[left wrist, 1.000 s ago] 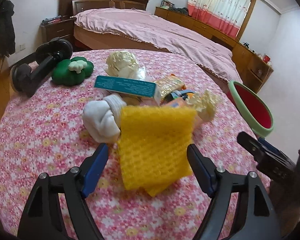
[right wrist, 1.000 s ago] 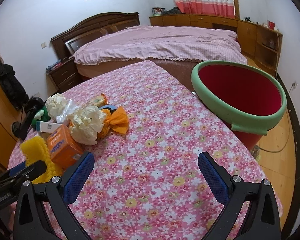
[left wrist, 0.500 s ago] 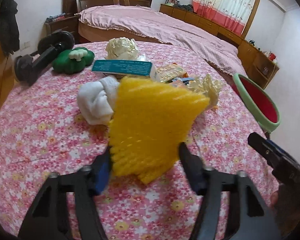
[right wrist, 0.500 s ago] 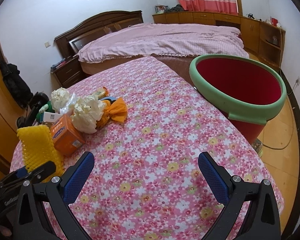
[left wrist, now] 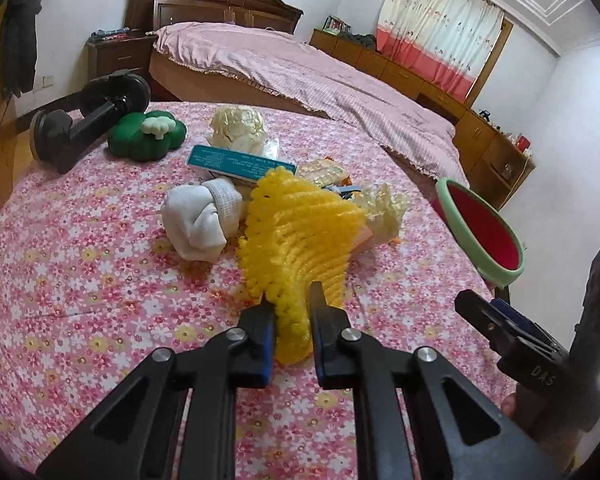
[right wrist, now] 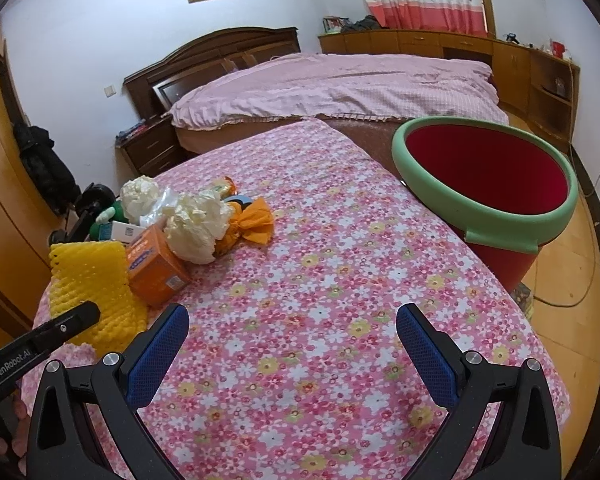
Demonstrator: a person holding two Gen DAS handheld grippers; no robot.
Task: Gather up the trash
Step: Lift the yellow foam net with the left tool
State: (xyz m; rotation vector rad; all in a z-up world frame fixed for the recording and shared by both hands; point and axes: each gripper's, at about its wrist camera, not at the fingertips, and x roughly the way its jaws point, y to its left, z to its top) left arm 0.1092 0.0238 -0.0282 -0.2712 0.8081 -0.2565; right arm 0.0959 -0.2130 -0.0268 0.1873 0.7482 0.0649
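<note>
My left gripper (left wrist: 290, 312) is shut on the near end of a yellow foam net (left wrist: 300, 232), which stands up from the flowered table; the net also shows in the right wrist view (right wrist: 92, 280). Behind it lies a pile of trash: a white sock ball (left wrist: 200, 216), a teal box (left wrist: 240, 162), crumpled cream paper (left wrist: 240, 130), an orange box (right wrist: 156, 264) and an orange wrapper (right wrist: 252, 224). The red bin with a green rim (right wrist: 484, 188) stands off the table's right side. My right gripper (right wrist: 292, 352) is open and empty over the table.
A green cloud-shaped toy (left wrist: 146, 140) and a black suction mount (left wrist: 84, 120) sit at the table's far left. A bed (right wrist: 340, 84) lies behind the table. The table edge (right wrist: 500, 292) runs close by the bin.
My left gripper has closed on the yellow foam net, squeezing it and lifting its far end upright. The right gripper has stayed open and hardly moved.
</note>
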